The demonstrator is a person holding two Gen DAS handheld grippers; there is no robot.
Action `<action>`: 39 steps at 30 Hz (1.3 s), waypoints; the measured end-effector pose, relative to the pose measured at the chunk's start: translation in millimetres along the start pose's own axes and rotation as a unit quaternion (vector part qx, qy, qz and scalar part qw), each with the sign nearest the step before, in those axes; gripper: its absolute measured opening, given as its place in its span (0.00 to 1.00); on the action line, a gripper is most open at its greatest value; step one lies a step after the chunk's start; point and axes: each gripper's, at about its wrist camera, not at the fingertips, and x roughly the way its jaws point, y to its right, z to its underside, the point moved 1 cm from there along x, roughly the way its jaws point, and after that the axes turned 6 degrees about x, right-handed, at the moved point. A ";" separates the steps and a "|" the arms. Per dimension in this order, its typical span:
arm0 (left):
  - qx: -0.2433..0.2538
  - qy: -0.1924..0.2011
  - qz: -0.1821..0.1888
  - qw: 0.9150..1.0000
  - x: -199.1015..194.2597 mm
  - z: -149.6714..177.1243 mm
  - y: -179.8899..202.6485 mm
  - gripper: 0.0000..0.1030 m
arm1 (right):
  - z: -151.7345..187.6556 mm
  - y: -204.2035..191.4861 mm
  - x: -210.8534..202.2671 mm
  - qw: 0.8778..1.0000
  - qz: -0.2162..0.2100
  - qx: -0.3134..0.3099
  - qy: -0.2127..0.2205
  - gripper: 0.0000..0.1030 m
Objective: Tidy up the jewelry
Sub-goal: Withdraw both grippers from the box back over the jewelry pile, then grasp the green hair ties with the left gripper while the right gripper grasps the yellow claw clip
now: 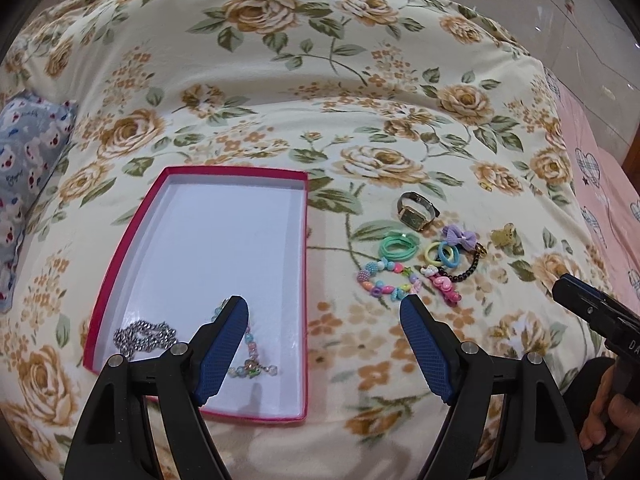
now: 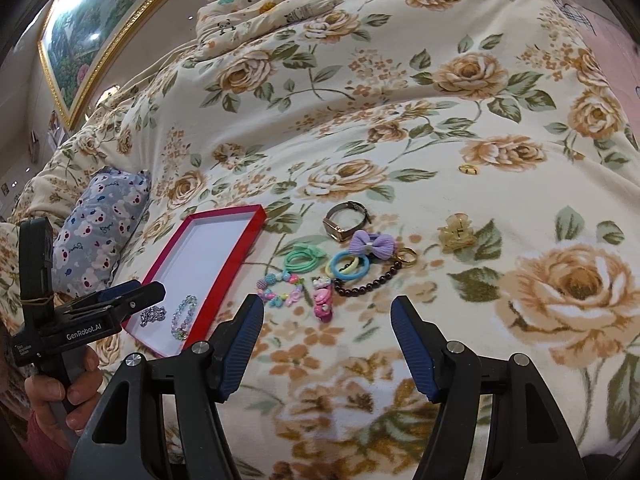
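Observation:
A red-rimmed white box [image 1: 224, 240] lies on the floral bedspread; it also shows in the right wrist view [image 2: 208, 248]. Inside it lie a silver chain [image 1: 144, 336] and a pastel bead bracelet [image 1: 252, 360]. To its right lies a cluster: a wristwatch [image 1: 418, 210], green hair ties [image 1: 398, 248], a colourful bead bracelet [image 1: 384, 280], a pink clip [image 1: 442, 286], a purple bow [image 1: 460, 236], a black bead bracelet [image 1: 468, 270] and an amber claw clip [image 2: 456, 234]. My left gripper [image 1: 324, 312] is open and empty over the box's right edge. My right gripper [image 2: 326, 312] is open and empty, just short of the pink clip [image 2: 322, 300].
A blue bear-print pillow [image 2: 100, 224] lies left of the box. A small gold item [image 2: 468, 169] lies apart on the bedspread beyond the cluster. A pink sheet [image 1: 600, 184] borders the bed on the right. A framed painting [image 2: 100, 32] hangs at the far left.

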 end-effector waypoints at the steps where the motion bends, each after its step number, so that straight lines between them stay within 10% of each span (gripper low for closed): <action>1: 0.003 0.000 0.000 1.000 1.6 -1.8 1.5 0.76 | -0.1 0.5 0.4 1.000 0.000 0.000 -0.001 0.66; 27: 0.022 -0.035 0.018 0.999 65.8 -25.2 21.3 0.76 | -17.3 24.6 33.5 1.000 0.019 0.013 -0.014 0.66; 39: 0.036 -0.058 0.035 0.997 126.3 -50.7 35.3 0.75 | -50.5 61.9 61.4 0.995 0.091 0.031 -0.003 0.65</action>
